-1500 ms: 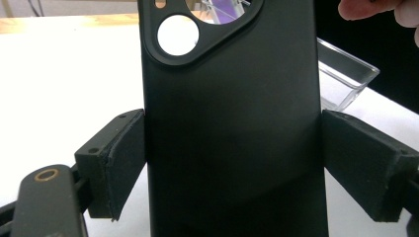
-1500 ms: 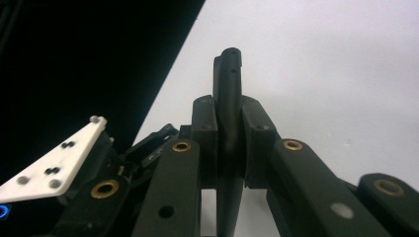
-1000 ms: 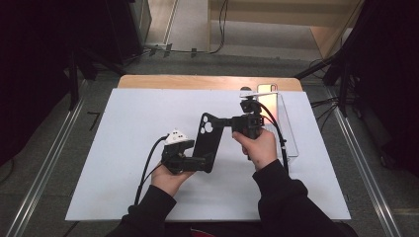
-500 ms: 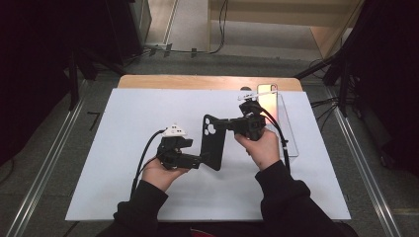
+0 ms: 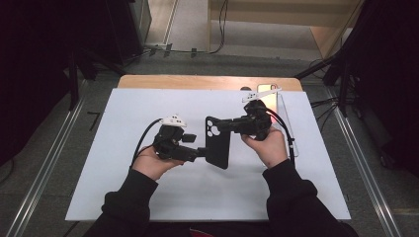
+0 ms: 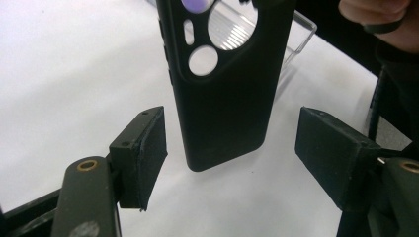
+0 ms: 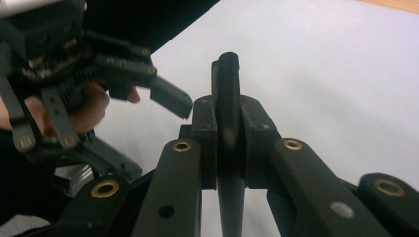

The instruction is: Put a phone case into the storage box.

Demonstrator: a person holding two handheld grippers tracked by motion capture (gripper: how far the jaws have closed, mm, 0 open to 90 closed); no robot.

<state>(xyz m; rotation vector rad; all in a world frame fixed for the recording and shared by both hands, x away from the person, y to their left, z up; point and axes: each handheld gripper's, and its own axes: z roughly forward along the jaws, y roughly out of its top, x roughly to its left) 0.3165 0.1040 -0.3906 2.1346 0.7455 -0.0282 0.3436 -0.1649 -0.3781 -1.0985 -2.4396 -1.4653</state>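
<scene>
1. Our right gripper (image 7: 229, 143) has its jaws pinched flat on both faces of the black phone case (image 5: 218, 141), near the camera-cutout end. The case is up off the white table (image 5: 123, 197), about mid-table, btwn our two hands.
2. Our left gripper (image 6: 230, 148) has jaws spread, w/ the case's free bottom end sitting in the gap; no pad touching it. They've just been closing in, but clear space shows on both sides of the case in the left gripper view.
3. Key relation: the case's long axis runs roughly straight away from the left gripper's fingers, so its bottom end points into the gap. It sits nearer the left pad (image 6: 148, 153) than the right one, i.e. off-centre.
4. We reckon the next bit needs a small sideways shift to centre it, then a squeeze across the width.
5. Room: plenty of bare table around. A clear tray (image 5: 284, 106) lies far right, behind the right hand (image 5: 267, 145), well apart from the case.
</scene>
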